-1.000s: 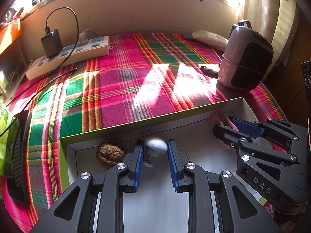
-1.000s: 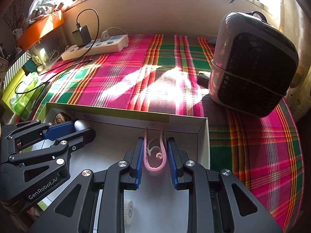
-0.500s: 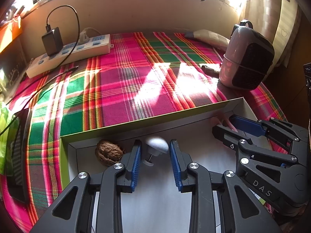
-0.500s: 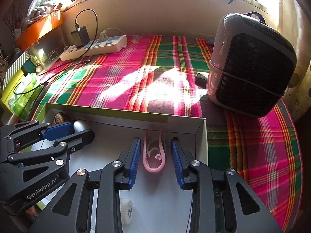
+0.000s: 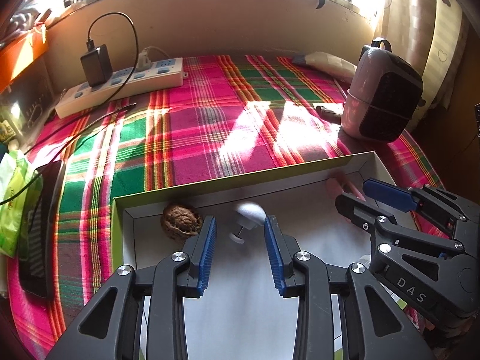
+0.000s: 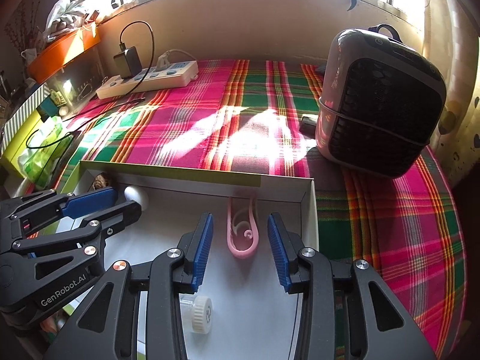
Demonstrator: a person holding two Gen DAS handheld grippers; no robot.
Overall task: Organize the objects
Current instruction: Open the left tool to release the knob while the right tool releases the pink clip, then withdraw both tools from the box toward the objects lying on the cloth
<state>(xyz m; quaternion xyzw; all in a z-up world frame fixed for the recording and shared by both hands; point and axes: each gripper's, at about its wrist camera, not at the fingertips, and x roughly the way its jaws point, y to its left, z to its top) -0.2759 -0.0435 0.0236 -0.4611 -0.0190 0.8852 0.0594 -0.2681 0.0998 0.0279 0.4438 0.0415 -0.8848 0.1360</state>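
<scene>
A shallow white box with a green rim (image 5: 240, 177) lies on the plaid cloth. In the left wrist view a white knob with a small stem (image 5: 250, 214) rests on the box floor between the pads of my left gripper (image 5: 239, 222). Its jaws are opening and touch nothing. A walnut (image 5: 181, 223) sits in the box's far left corner. In the right wrist view a pink clip (image 6: 242, 240) lies between the fingers of my right gripper (image 6: 240, 219), which is open with gaps on both sides. A small clear bottle with a ribbed cap (image 6: 201, 315) lies under that gripper.
A pink and black heater (image 6: 381, 102) stands on the cloth at the right, with a small dark object (image 6: 307, 124) beside it. A white power strip with a charger (image 5: 126, 87) lies at the far left. A dark phone (image 5: 42, 219) and a green packet (image 5: 15, 201) lie left of the box.
Both grippers have opened. The left let go of the white knob and the right let go of the pink clip; both things now lie loose in the box.
</scene>
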